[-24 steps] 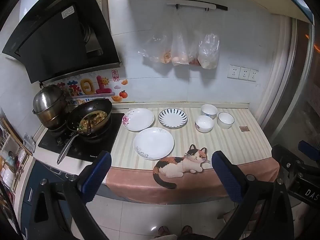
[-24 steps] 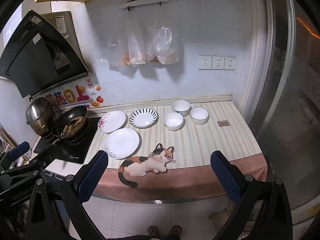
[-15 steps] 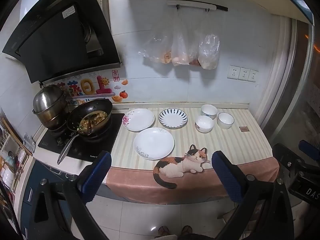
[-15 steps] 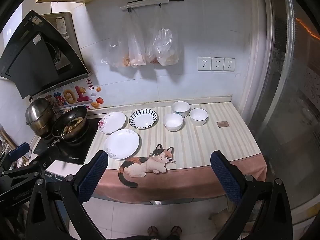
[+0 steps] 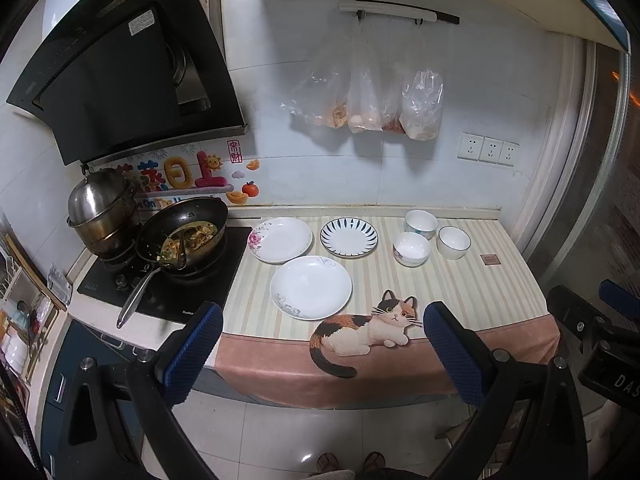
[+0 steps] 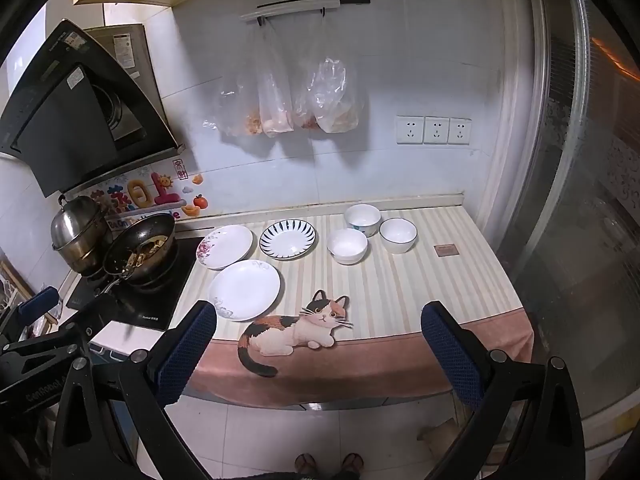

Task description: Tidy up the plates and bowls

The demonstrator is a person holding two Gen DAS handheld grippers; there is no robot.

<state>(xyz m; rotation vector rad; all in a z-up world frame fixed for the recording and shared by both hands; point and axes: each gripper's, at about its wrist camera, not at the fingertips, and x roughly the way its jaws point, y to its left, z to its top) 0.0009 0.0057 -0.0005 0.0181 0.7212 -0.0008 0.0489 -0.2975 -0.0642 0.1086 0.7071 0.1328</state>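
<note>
Three round white plates sit at the middle of the frame on my striped counter cloth [image 5: 460, 284]: a plain white plate [image 5: 311, 287] nearest, a pink-flowered plate [image 5: 280, 239] behind it at left, and a blue-rayed plate [image 5: 349, 237] beside that. Right of them cluster three white ceramic bowls [image 5: 412, 248], close together. A black wok of food [image 5: 182, 236] stands at far left. My left gripper [image 5: 320, 354] and right gripper [image 6: 318, 354], low in frame, gape fully wide, holding nothing, short of the counter.
</note>
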